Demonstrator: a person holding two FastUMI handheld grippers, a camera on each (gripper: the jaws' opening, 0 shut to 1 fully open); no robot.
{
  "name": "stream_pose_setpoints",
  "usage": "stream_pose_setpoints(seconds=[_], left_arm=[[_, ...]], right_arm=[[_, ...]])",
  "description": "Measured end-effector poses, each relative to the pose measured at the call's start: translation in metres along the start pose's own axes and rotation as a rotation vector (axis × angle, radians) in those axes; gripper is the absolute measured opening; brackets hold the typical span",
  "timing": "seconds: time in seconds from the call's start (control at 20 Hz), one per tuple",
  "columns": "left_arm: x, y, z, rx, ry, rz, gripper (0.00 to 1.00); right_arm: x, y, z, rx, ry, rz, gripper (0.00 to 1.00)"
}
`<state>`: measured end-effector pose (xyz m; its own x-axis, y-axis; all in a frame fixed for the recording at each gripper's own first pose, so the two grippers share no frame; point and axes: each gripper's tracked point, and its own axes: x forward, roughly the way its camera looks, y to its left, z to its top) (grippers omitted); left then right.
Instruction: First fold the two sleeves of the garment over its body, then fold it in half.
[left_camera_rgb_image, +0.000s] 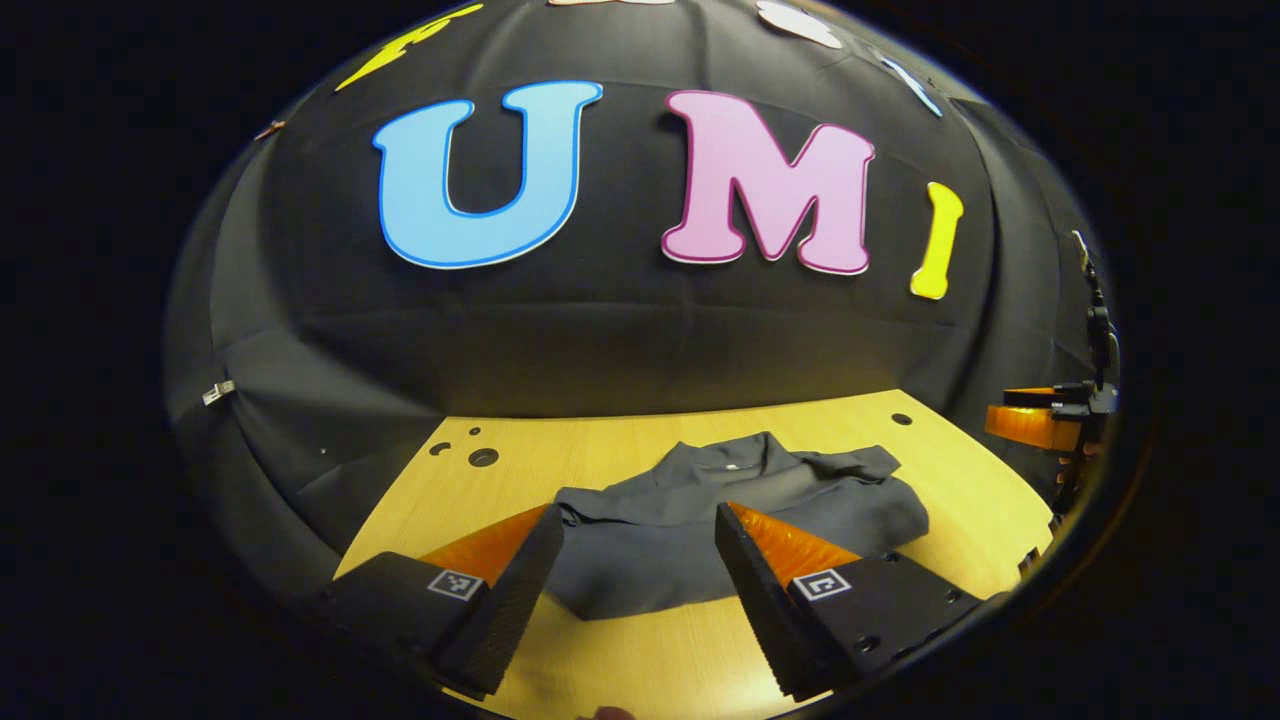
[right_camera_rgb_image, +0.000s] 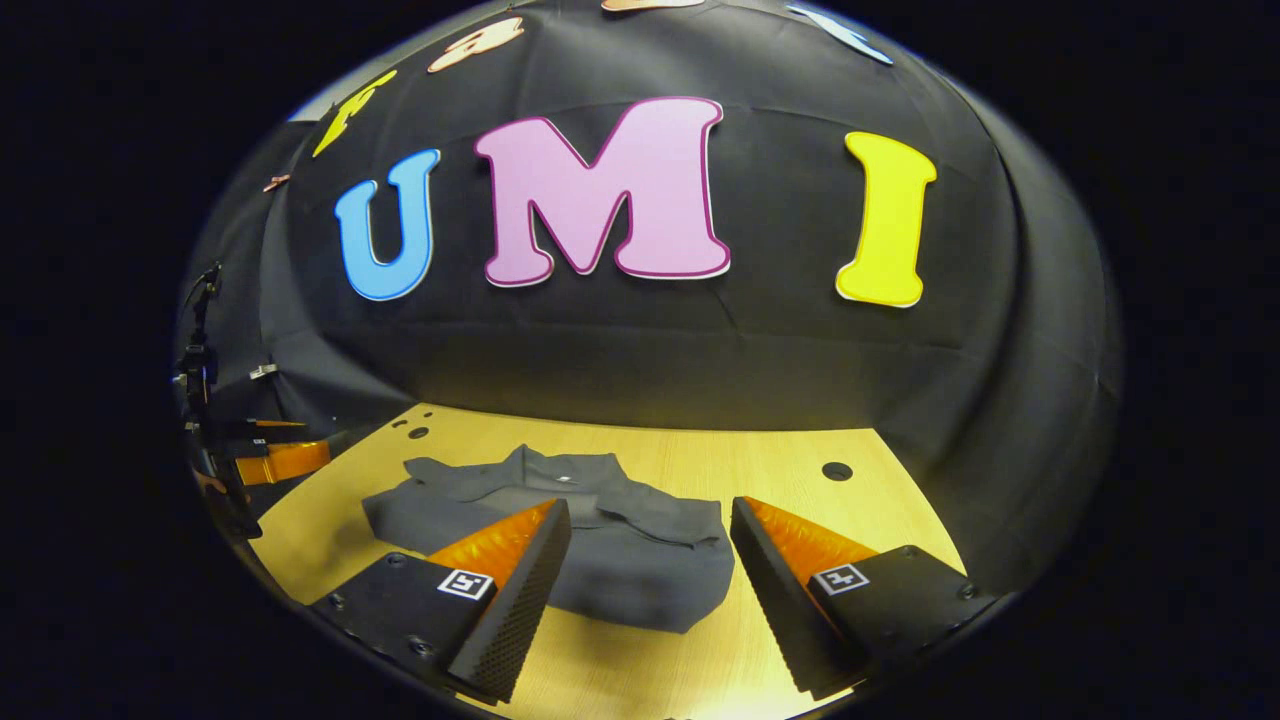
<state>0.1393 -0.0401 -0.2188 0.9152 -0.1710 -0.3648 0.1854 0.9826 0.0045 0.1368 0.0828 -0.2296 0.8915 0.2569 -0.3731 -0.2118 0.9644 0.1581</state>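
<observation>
Your garment (left_camera_rgb_image: 720, 530) lies on the worktop (left_camera_rgb_image: 950, 480) as a compact dark bundle, collar toward the booth's back wall, with cloth already laid across its body and a rounded, doubled-looking near edge. Judging by that shape, the sleeve folds and probably the halving are done, though you cannot see the layers well enough to be sure. That would explain why you hold both tools clear of it: neither touches the cloth, and nothing is pinched. Your left gripper (left_camera_rgb_image: 640, 570) hangs above the near edge of the worktop, tilted down and forward, its fingers spread wide with the garment lying beyond the gap between them. Your right gripper (right_camera_rgb_image: 650, 575) is posed much the same, raised and angled down, fingers released and well parted, the bundle sitting just past and slightly to the left of the opening. In the left gripper view the other tool appears far off at the right edge, level with the worktop's far side. If a fold remains loose, the upper right flap near the collar looks the least flat.
</observation>
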Motion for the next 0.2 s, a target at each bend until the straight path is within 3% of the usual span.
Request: stream_pose_setpoints(seconds=[0.2], left_arm=[[-0.035,-0.023,-0.003,0.006,0.004,-0.055,0.96]], right_arm=[[-0.040,0.012,-0.001,0.019,0.000,0.002,0.99]])
